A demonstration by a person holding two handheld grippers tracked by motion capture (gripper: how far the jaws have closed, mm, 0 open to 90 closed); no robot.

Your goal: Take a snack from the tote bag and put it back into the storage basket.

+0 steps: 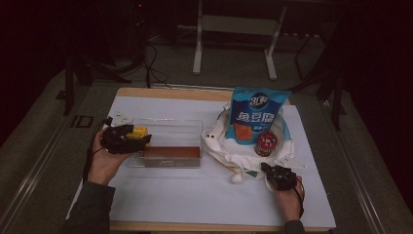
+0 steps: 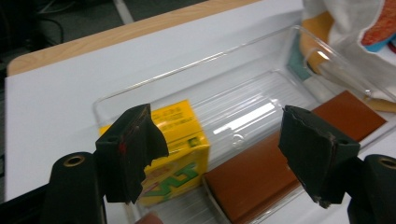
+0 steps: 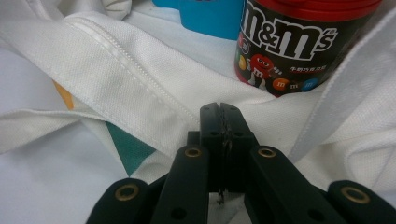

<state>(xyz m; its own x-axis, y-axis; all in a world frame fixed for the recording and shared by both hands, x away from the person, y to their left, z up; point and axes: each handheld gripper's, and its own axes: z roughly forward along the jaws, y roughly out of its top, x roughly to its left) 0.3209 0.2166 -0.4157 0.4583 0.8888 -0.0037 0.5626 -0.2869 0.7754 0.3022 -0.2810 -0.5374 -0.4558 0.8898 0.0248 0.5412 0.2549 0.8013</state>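
Observation:
A clear plastic tray (image 1: 168, 122) (image 2: 196, 63) holds a yellow box (image 1: 138, 131) (image 2: 180, 140) at its left end and a flat brown box (image 1: 171, 152) (image 2: 261, 177) along its front wall. My left gripper (image 1: 145, 139) (image 2: 219, 121) hovers open over the tray's left end, jaws wide apart above both boxes. To the right lies a white cloth bag (image 1: 229, 146) (image 3: 116, 56) with a blue snack pouch (image 1: 255, 114) and a red-lidded M&M's can (image 1: 266, 143) (image 3: 289, 46) in it. My right gripper (image 1: 264, 168) (image 3: 222, 109) is shut on the bag's front hem.
A white sheet (image 1: 195, 195) covers the wooden table (image 1: 170, 92). The bag's loose handle (image 1: 237, 174) lies on the sheet to the left of my right gripper. Beyond the table stand a metal frame's legs (image 1: 197, 53) and cables on the floor.

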